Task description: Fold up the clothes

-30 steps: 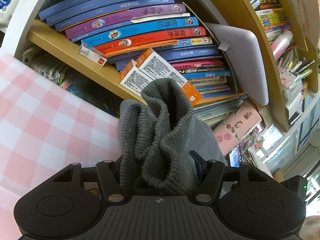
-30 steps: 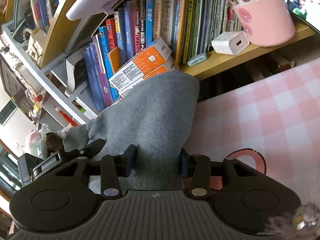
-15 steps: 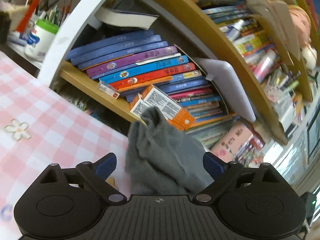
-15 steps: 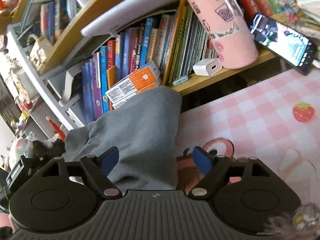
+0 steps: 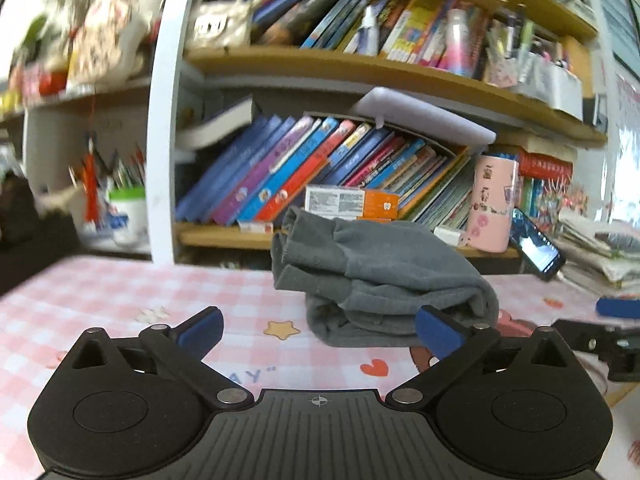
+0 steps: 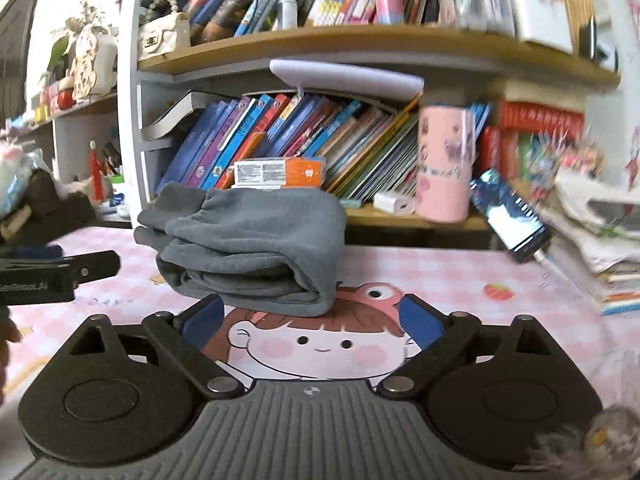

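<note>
A grey knitted garment [image 5: 376, 276] lies folded in a thick bundle on the pink checked table cover [image 5: 120, 292], just in front of the bookshelf. My left gripper [image 5: 318, 326] has its jaws wide and still opening, and nothing is between them; the bundle lies a little ahead and to the right. From the right wrist view the same garment [image 6: 256, 240] rests ahead and slightly left of my right gripper [image 6: 312, 318], whose jaws are also opening with nothing in them. Each gripper's arm shows at the edge of the other's view.
A bookshelf [image 5: 320, 176] packed with leaning books stands right behind the table. On its lower board are orange boxes [image 6: 280, 172], a pink tumbler [image 6: 444, 164] and a white charger [image 6: 394, 204]. A phone [image 6: 508, 216] leans at the right beside stacked papers [image 5: 600, 252].
Both grippers let go of the grey garment, opened wide and drew back from it. They also rolled level, and the folded bundle now lies on the table.
</note>
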